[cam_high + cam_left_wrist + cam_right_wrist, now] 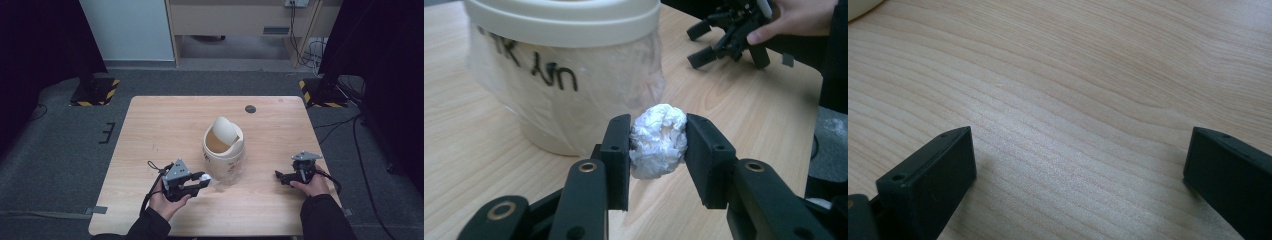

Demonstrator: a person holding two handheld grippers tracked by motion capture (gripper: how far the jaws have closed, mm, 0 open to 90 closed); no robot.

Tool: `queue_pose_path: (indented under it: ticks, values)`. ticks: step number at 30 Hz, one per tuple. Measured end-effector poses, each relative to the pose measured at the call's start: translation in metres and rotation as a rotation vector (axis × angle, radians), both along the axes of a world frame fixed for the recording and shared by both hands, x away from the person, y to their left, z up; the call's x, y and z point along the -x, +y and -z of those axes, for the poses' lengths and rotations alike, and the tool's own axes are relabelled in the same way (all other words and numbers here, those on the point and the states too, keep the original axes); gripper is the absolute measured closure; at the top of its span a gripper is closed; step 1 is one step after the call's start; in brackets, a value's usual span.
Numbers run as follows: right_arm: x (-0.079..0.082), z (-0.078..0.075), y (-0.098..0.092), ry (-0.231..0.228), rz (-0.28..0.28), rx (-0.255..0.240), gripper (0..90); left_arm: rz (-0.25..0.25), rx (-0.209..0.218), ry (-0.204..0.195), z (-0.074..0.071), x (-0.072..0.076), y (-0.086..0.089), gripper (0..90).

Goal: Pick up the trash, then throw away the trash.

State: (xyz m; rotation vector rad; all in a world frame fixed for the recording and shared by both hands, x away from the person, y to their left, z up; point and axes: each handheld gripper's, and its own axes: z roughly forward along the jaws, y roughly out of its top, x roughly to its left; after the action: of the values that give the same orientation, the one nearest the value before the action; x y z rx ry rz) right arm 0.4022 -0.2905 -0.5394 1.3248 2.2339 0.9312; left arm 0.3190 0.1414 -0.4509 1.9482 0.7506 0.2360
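Crumpled white paper ball sitting at frame centre, left gripper clamping it between black jaws, cream plastic swing-lid bin looming upper left — right gripper gaping wide, holding nothing, resting over pale wooden table.

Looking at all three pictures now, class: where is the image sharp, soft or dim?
High view: dim, dark room edges, soft detail. Left gripper view: crumpled white paper ball sharp, cream plastic swing-lid bin slightly soft. Right gripper view: pale wooden table grain crisp, evenly lit, faint shadow beside the black tongs.
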Motion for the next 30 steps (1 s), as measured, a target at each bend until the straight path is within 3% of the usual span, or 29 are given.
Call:
queue_pose_path:
  ticks: [10, 21, 30]
  values:
    - [0.000, 0.000, 0.000, 0.000, 0.000, 0.000, 0.7, -0.065, 0.083, -0.042, -0.017, -0.005, 0.020, 63.2]
    - [0.000, 0.000, 0.000, 0.000, -0.001, 0.000, 0.7, -0.126, 0.179, -0.117, -0.044, -0.009, 0.043, 63.1]
    - [0.000, 0.000, 0.000, 0.001, 0.001, -0.001, 0.7, -0.142, 0.216, -0.144, -0.054, -0.018, 0.048, 63.2]
